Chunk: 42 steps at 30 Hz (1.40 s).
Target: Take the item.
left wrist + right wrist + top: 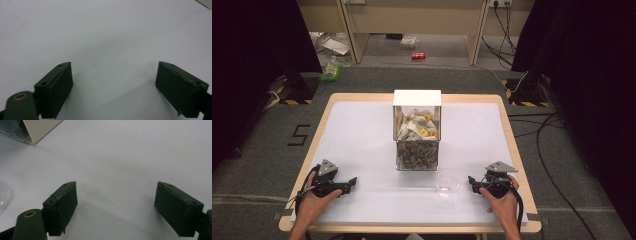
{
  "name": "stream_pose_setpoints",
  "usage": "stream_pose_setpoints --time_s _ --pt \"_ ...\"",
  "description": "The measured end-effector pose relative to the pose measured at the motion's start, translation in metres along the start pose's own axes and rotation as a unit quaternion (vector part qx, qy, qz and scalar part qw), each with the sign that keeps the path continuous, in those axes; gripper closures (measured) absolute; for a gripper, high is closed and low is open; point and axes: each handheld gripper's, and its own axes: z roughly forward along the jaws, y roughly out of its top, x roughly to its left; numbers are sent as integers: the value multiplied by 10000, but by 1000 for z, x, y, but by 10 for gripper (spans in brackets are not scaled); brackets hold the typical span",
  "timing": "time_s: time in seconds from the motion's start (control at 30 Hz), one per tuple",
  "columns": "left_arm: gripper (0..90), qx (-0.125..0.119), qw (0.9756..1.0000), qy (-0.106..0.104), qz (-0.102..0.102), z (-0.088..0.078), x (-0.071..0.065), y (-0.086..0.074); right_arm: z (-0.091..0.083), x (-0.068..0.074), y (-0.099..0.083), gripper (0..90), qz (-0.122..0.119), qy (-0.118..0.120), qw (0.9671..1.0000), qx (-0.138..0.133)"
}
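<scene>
A clear box (417, 131) with a white lid stands in the middle of the table, with pale packets in its upper part and dark pieces below. A small clear cup (447, 182) sits in front of it to the right. My left gripper (350, 183) rests near the front left, held by a hand and pointing right; its jaws (115, 67) stand open over bare table. My right gripper (472, 181) rests near the front right, pointing left toward the cup. Its jaws (116, 186) are open with nothing between them, and the cup's edge (3, 195) lies off to their left.
The white table top (362, 135) has a wooden rim. A corner of the box (37, 130) shows at the upper left of the right gripper view. Beyond the table, on the floor, lie a red can (418, 56), cables and dark stands.
</scene>
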Motion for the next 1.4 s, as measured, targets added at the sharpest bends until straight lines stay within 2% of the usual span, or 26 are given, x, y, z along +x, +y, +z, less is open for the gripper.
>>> stream_pose_setpoints --time_s 0.6,0.8,1.23,1.4 --pt "134 -2 10000 -1 -1 0 0 0 -4 1 3 207 -10 -24 9998 -202" --pt "134 1 10000 -1 0 0 0 0 -10 0 7 209 25 -94 9992 -378" --pt "134 1 10000 -2 1 0 0 0 -31 2 39 255 -48 -34 9956 -938" --pt "134 1 10000 -2 1 0 0 0 -40 6 55 261 -96 -23 9929 -1183"
